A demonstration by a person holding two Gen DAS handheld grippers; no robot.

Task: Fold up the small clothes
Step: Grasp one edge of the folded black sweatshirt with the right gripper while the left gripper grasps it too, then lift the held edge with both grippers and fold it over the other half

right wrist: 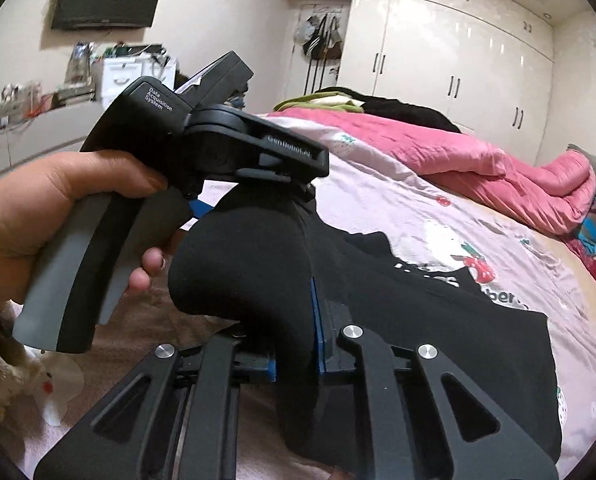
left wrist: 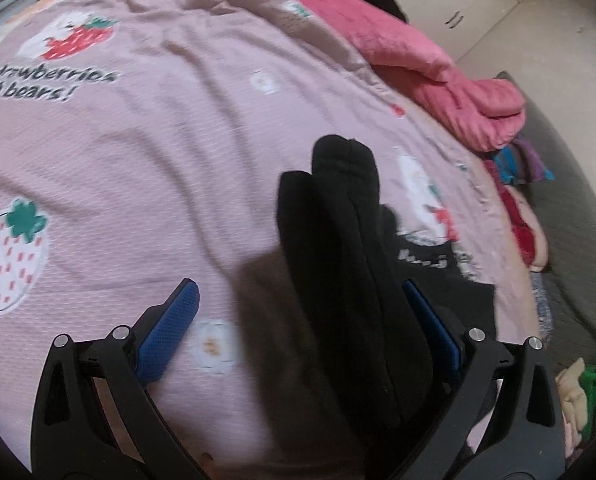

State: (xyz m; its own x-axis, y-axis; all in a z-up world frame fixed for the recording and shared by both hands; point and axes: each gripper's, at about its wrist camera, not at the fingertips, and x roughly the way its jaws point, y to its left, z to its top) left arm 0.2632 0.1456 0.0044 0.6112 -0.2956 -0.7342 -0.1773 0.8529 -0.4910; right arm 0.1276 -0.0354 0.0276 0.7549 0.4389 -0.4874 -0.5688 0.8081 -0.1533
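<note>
The right gripper (right wrist: 296,344) is clamped on a black garment (right wrist: 250,264) above the pink strawberry bedspread (left wrist: 138,160); the left gripper (left wrist: 298,320) spreads wide around the same cloth, gripping nothing. Beyond lies a crumpled pink blanket (right wrist: 498,176)

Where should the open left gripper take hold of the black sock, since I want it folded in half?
Probably the free toe end, approached from above with the left gripper straddling it. The black sock runs lengthwise between the open jaws, while the right gripper already pinches its other end.
</note>
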